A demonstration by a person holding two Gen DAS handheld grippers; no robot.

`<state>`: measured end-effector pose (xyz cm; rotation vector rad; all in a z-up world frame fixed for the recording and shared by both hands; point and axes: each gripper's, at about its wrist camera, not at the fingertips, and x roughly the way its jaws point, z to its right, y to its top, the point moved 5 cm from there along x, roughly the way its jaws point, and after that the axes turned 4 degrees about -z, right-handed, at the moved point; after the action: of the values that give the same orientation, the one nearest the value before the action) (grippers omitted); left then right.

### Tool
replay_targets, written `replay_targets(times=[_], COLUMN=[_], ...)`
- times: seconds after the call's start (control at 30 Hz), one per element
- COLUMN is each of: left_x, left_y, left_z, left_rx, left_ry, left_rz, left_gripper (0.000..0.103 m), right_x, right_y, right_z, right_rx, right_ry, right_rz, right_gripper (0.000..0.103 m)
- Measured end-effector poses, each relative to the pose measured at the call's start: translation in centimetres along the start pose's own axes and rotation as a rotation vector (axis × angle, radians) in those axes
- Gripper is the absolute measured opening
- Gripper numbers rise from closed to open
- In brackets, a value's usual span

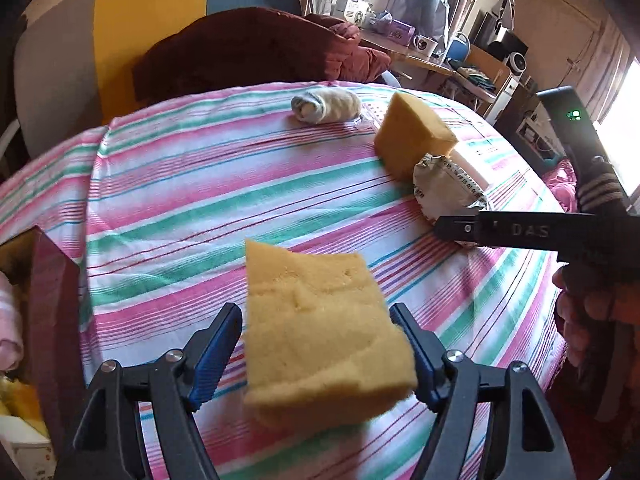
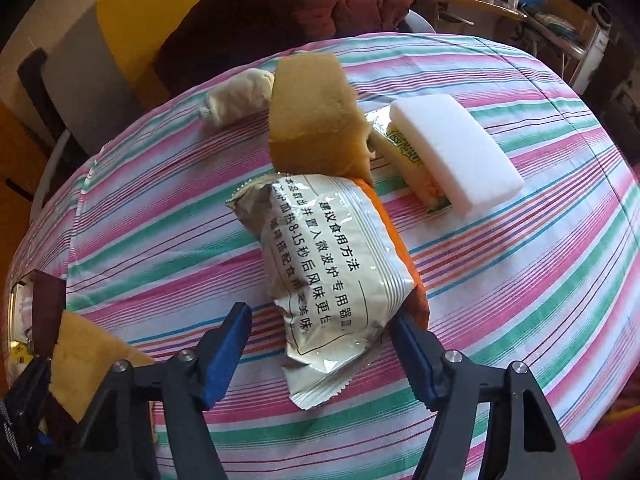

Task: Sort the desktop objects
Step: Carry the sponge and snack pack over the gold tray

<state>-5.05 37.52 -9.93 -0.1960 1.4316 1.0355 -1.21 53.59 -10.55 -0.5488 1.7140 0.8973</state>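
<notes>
A yellow sponge (image 1: 320,332) lies between the fingers of my left gripper (image 1: 316,356). The right pad touches its side, a thin gap shows at the left pad, and the sponge is not squeezed. The same sponge (image 2: 84,356) shows at the lower left of the right wrist view. My right gripper (image 2: 320,356) stands open over a silver snack packet (image 2: 332,256) with printed text, with a wide gap on its left side. A second yellow sponge (image 2: 316,120), a white foam block (image 2: 456,152) on a yellow-green packet (image 2: 408,164) and a rolled sock (image 2: 240,98) lie beyond.
A pink, green and white striped cloth (image 1: 208,184) covers the table. A dark red open box (image 1: 52,320) stands at its left edge. A brown jacket (image 1: 248,52) lies over a chair behind the table, and a cluttered desk (image 1: 420,56) stands further back.
</notes>
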Motion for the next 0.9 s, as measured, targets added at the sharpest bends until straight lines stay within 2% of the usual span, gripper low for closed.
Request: replay_targets(times=[0.07,0.17,0.37,0.9], left_x=[0.5,0.9,0.2,-5.8], left_y=[-0.2,-0.5,-1.1,-4.1], left_z=[-0.1,0.0,-0.3,-3.8], left_rx=[-0.007,0.014,0.007,-0.099], left_ry=[-0.02,-0.004,-0.025,-0.097], left_rz=[0.002,0.011,0.032,0.101], left_gripper=[0.068,0.064,0.057,0.056], right_x=[0.0,0.0,-0.4,-0.2], right_y=[0.1,0.2,-0.2,-0.8], right_z=[0.2,0.4,0.3,-3.1], right_rx=[-0.007,-0.008,0.003,-0.067], right_ry=[-0.025,-0.004,0.044,0.226], right_rz=[0.006,0.006,0.013,-0.003], right_gripper=[0.057,0.051,0.048,0.045])
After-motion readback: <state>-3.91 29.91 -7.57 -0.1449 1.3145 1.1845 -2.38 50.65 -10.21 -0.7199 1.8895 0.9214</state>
